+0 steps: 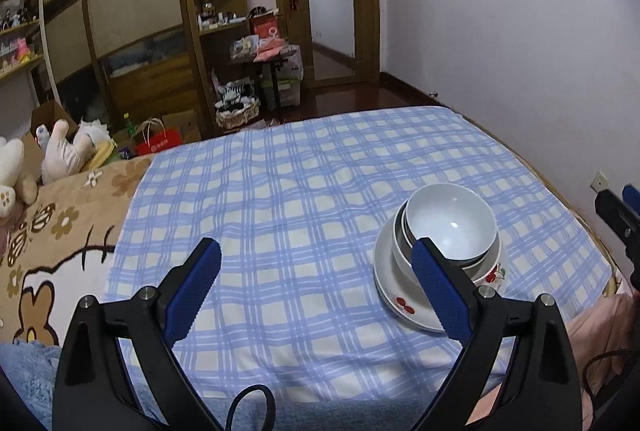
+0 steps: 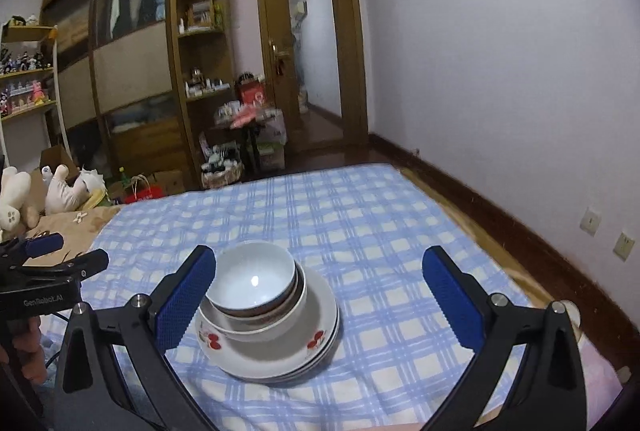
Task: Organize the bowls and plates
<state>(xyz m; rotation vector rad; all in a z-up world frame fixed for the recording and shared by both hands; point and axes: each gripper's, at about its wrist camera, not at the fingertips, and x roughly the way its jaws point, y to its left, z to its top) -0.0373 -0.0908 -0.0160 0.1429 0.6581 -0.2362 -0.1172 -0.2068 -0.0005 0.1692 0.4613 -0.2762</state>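
- Left wrist view: the left tool (image 1: pixel 316 273) hangs over a bed covered by a blue-and-white checked sheet (image 1: pixel 280 199), its two blue-padded fingers spread wide with nothing between them.
- A stack of dishes sits on the sheet to the right: a white bowl (image 1: pixel 452 221) nested in larger bowls, all resting on a plate with red cherry prints (image 1: pixel 396 295). The tool's right finger overlaps the stack in this view; contact cannot be told.
- The right tool (image 1: pixel 620 215) shows partly at the far right edge.
- Right wrist view: the right tool (image 2: pixel 320 283) is spread wide and empty above the same sheet (image 2: pixel 380 215).
- The stack stands between its fingers, nearer the left one: white bowl (image 2: pixel 256 281) on top, plates (image 2: pixel 316 327) beneath.
- The left tool (image 2: pixel 66 251) sits at the left edge.
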